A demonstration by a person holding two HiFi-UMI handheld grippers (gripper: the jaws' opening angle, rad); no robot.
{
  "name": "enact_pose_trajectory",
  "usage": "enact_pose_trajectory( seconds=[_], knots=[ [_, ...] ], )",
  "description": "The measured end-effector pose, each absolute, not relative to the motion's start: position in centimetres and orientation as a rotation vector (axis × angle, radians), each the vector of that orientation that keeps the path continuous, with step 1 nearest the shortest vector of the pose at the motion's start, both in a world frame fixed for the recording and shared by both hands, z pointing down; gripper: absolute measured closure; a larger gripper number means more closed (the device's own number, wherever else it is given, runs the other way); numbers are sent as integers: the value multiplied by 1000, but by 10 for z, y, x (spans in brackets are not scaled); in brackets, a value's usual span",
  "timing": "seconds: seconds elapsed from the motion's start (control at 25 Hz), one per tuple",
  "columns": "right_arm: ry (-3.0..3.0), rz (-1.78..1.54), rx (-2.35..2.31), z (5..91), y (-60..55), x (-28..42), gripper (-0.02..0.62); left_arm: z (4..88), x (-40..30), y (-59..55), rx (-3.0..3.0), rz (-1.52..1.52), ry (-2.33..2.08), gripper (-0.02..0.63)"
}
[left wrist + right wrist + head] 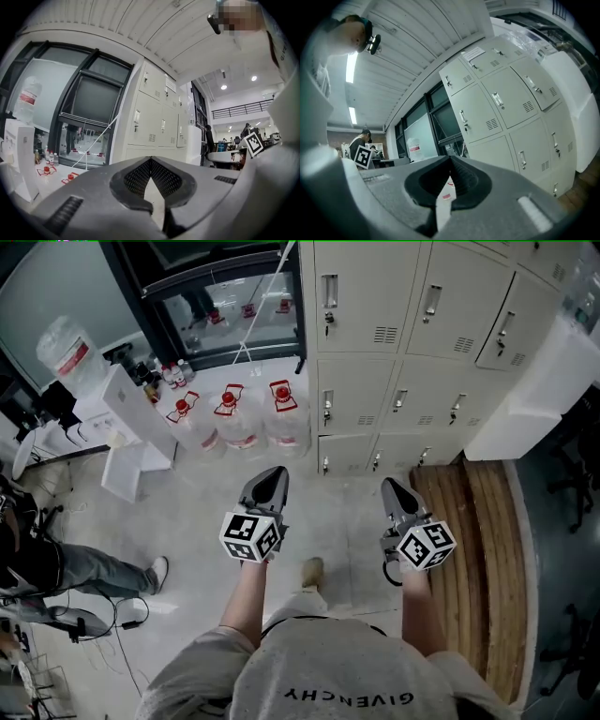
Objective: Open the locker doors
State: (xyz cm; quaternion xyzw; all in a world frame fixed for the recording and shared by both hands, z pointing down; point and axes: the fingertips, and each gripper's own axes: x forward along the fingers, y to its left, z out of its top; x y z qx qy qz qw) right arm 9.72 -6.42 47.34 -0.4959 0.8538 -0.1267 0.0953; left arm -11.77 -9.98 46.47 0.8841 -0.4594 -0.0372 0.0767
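A bank of beige metal lockers (pixel 412 343) stands ahead, all doors shut, each with a small metal handle (pixel 329 292). The lockers also fill the middle of the left gripper view (pixel 154 122) and the right half of the right gripper view (pixel 501 108). My left gripper (pixel 274 474) is held in the air well short of the lockers, and its jaws meet at the tips with nothing between them (pixel 151 160). My right gripper (pixel 391 486) hangs beside it, also shut and empty (pixel 451 160). Neither gripper touches a door.
Three water jugs with red caps (pixel 230 418) stand on the floor left of the lockers, beside a white box (pixel 131 432). A slatted wooden platform (pixel 478 549) and a white cabinet (pixel 534 395) lie to the right. A seated person (pixel 56 563) is at the far left.
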Motion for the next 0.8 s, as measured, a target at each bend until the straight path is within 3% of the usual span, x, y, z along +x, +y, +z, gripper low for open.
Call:
enact_pose_trajectory(
  seconds=[0.8],
  knots=[
    [2586, -214, -1482, 452, -257, 56, 598, 453, -126, -289, 2716, -125, -1294, 607]
  ],
)
